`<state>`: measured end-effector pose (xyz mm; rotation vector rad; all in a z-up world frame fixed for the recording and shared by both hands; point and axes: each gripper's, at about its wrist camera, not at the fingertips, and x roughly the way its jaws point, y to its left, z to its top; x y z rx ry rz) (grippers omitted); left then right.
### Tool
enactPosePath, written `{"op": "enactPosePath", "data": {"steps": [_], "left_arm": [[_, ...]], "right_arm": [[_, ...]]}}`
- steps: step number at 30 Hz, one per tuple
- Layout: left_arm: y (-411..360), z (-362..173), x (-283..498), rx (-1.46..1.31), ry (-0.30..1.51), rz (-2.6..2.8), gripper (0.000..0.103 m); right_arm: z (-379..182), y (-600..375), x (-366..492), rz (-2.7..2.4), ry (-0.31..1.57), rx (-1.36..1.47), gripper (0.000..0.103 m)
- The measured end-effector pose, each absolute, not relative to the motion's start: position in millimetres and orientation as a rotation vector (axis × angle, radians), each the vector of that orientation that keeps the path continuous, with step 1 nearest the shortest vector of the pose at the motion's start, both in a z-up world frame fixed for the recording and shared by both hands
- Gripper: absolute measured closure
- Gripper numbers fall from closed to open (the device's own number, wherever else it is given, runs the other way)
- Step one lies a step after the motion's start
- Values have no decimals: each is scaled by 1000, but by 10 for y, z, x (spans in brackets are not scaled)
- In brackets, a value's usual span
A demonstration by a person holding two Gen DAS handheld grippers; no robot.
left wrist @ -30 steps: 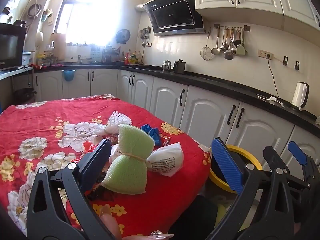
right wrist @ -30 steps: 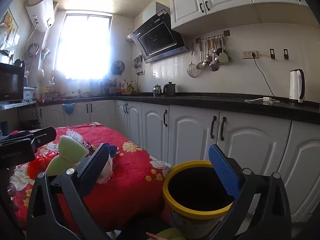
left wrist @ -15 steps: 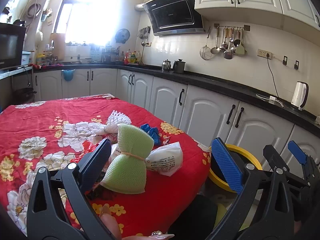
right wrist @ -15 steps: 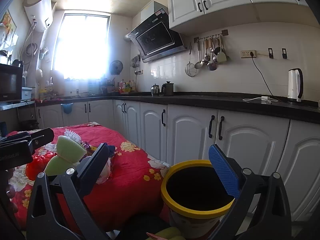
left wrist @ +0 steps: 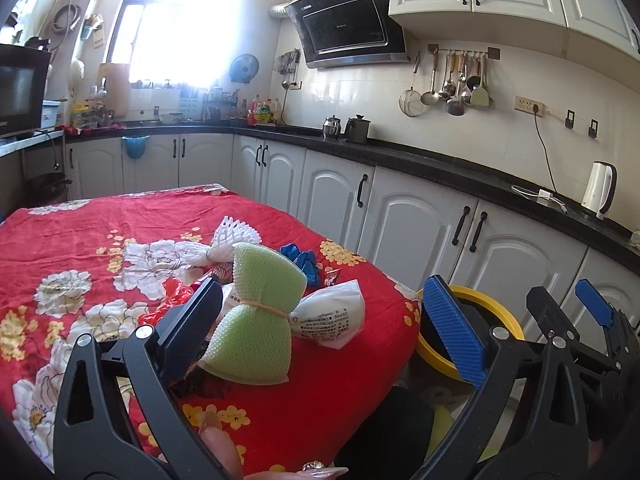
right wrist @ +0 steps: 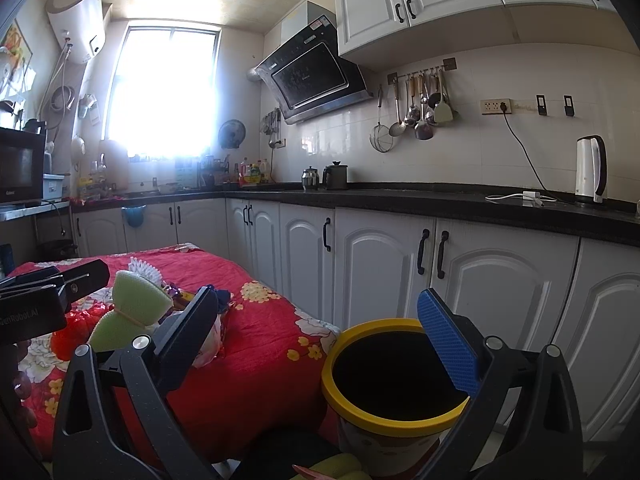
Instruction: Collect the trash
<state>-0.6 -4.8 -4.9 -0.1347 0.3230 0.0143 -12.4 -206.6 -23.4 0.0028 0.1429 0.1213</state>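
On the red flowered tablecloth (left wrist: 80,220) lies a heap of trash. It holds a green foam net (left wrist: 256,320) tied like a bow, a white plastic bag (left wrist: 332,320), a white foam net (left wrist: 234,238), a blue scrap (left wrist: 302,260) and a red wrapper (left wrist: 172,300). My left gripper (left wrist: 320,320) is open just before the green net, its left finger beside the net. My right gripper (right wrist: 320,332) is open over the yellow-rimmed bin (right wrist: 332,364), which stands on the floor off the table's corner. The green foam net (right wrist: 132,308) and left gripper (right wrist: 80,280) show at left in the right wrist view.
White base cabinets (right wrist: 380,264) with a black counter (right wrist: 440,200) run close behind the bin. A kettle (right wrist: 590,172) stands on the counter. The right gripper (left wrist: 564,304) and the bin (left wrist: 504,320) show at right in the left wrist view. A fingertip (left wrist: 216,448) shows below.
Almost nothing has changed. The right wrist view has drifted slightly, and both grippers stay open in the same places.
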Motion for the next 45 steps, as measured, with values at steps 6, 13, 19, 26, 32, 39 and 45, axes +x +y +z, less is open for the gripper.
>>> {"op": "enactPosePath", "data": {"steps": [6,13,19,26,32,39,45], "left_arm": [[-27,-59,8,-135,325,14,11],[-32,-85,19,-135,332,13,11],[1,-96,21,-143,346,28,11],[241,-61,87,-171,361,92,11],[450,-20,111,-187,362,148,11],[746,46,114,-218,359,225,11],[1082,39,179,-260,398,296,11]], "right_arm": [[-239,-2063,-123,122,143,1,6],[-236,-2074,-126,124,148,2,6],[-249,-2064,-101,135,156,0,6],[-258,-1962,-16,204,195,-19,6],[-198,-1828,61,275,217,-16,6],[-85,-1524,259,396,276,-30,6],[-14,-1244,405,473,313,-46,6]]}}
